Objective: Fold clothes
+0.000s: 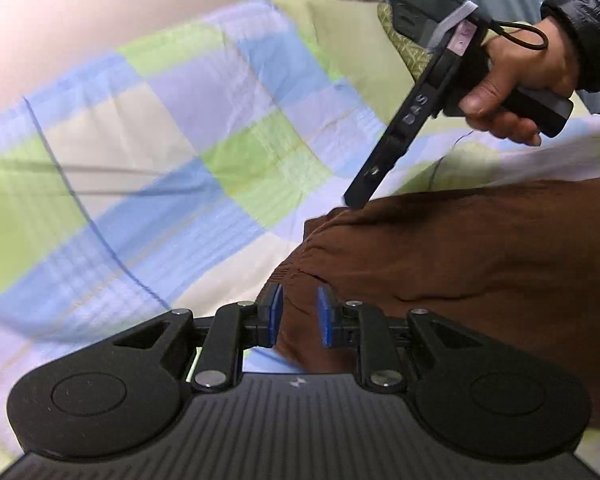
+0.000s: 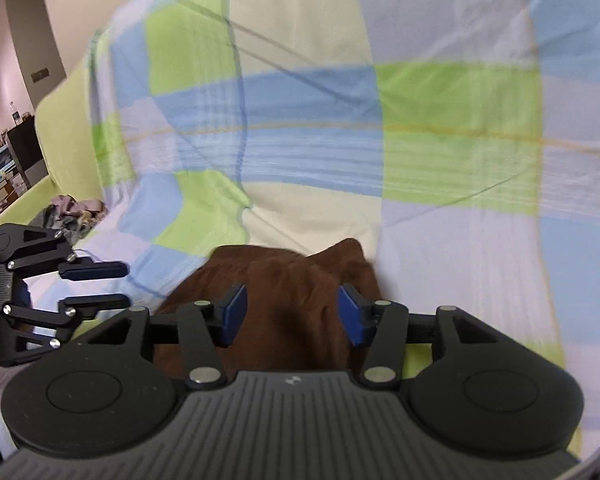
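Where a checked bedsheet (image 2: 440, 128) lies, brown garment (image 2: 283, 292), cluttered shelves (image 2: 3, 168) beyond.

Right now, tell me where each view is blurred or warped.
Left wrist view: the checked bedspread is smeared by motion blur, while the left gripper and brown garment stay fairly sharp. Right wrist view: the bedspread's stripes streak and bow under fisheye distortion, the garment's edge is soft, and the right gripper is crisp.

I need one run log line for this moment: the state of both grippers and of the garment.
left gripper: open, nothing held | right gripper: open, nothing held | brown garment: lying on checked bedsheet, released
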`<control>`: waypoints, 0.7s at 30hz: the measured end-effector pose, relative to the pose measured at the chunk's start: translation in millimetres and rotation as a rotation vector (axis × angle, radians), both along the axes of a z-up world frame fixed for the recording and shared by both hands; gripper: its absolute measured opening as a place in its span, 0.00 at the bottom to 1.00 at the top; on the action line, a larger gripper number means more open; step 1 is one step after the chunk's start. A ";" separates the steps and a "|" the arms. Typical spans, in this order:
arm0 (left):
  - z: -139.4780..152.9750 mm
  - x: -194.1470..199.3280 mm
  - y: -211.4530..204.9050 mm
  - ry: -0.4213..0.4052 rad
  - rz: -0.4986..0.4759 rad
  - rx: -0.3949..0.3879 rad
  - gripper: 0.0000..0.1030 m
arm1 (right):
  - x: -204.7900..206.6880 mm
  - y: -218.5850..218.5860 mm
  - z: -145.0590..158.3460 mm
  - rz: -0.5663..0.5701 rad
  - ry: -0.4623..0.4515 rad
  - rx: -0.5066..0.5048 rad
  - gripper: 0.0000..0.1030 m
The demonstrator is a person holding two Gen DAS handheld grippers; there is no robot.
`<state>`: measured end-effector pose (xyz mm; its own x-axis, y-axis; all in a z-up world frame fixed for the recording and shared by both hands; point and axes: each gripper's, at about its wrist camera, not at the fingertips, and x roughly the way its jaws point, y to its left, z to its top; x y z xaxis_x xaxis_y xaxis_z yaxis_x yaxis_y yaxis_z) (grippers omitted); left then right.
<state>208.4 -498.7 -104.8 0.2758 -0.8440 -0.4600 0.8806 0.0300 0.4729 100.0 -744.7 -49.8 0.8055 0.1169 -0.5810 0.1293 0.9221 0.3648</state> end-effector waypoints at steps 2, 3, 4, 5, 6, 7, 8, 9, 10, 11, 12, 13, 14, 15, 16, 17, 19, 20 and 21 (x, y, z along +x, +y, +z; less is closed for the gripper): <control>-13.2 3.6 -3.6 -0.001 -0.012 0.030 0.24 | 25.6 -14.4 -21.1 0.058 0.086 0.140 0.45; -19.8 3.3 -2.6 -0.008 -0.021 0.040 0.23 | 36.3 -19.1 -33.0 0.100 0.134 0.222 0.45; -24.6 1.4 -1.5 -0.018 -0.029 0.044 0.23 | 40.9 -18.3 -41.5 0.138 0.162 0.266 0.45; -33.9 -2.2 3.3 -0.042 -0.041 0.047 0.21 | 41.9 -17.0 -46.1 0.154 0.167 0.289 0.45; -37.2 -4.5 6.4 -0.047 -0.042 0.040 0.18 | 42.4 -17.2 -49.4 0.162 0.161 0.320 0.45; -40.5 -6.8 9.6 -0.052 -0.042 0.033 0.17 | 42.3 -18.9 -52.7 0.158 0.142 0.360 0.45; -42.3 -7.1 11.8 -0.049 -0.039 0.025 0.17 | 41.3 -23.3 -55.6 0.129 0.100 0.409 0.45; -41.7 -6.8 12.3 -0.042 -0.037 0.025 0.17 | 40.2 -28.2 -58.2 0.091 0.058 0.449 0.45; -39.8 -6.0 10.2 -0.035 -0.036 0.026 0.17 | 39.8 -32.0 -60.7 0.065 0.030 0.483 0.45; -37.4 -4.6 9.8 -0.021 -0.035 0.029 0.18 | 40.1 -34.0 -63.2 0.052 0.016 0.510 0.44; -35.3 -4.5 10.2 -0.015 -0.034 0.030 0.19 | 40.5 -36.0 -65.7 0.039 0.002 0.537 0.41; -32.9 -3.8 9.6 -0.009 -0.033 0.023 0.20 | 40.7 -36.6 -66.8 0.029 -0.006 0.547 0.35; -30.4 -3.1 9.0 -0.003 -0.032 0.016 0.23 | 40.4 -34.6 -65.3 0.024 -0.005 0.528 0.26; -27.0 -5.1 11.2 -0.001 -0.030 -0.004 0.24 | 38.6 -31.6 -61.8 0.024 -0.011 0.496 0.20; -24.6 -5.0 10.2 0.006 -0.030 -0.022 0.24 | 32.9 -24.5 -52.4 0.030 -0.033 0.408 0.20; -22.3 -4.9 9.1 0.012 -0.030 -0.039 0.25 | 25.3 -14.0 -39.0 0.031 -0.063 0.263 0.20; -20.6 -4.3 5.6 0.025 -0.028 -0.054 0.32 | 11.6 6.5 -14.9 0.037 -0.118 -0.011 0.20; -23.6 -2.4 -2.4 0.037 -0.021 -0.035 0.36 | 8.7 15.4 -9.9 0.050 -0.130 -0.115 0.19; -27.4 -1.1 -9.6 0.040 -0.012 -0.012 0.37 | 8.3 21.6 -8.2 0.059 -0.128 -0.189 0.20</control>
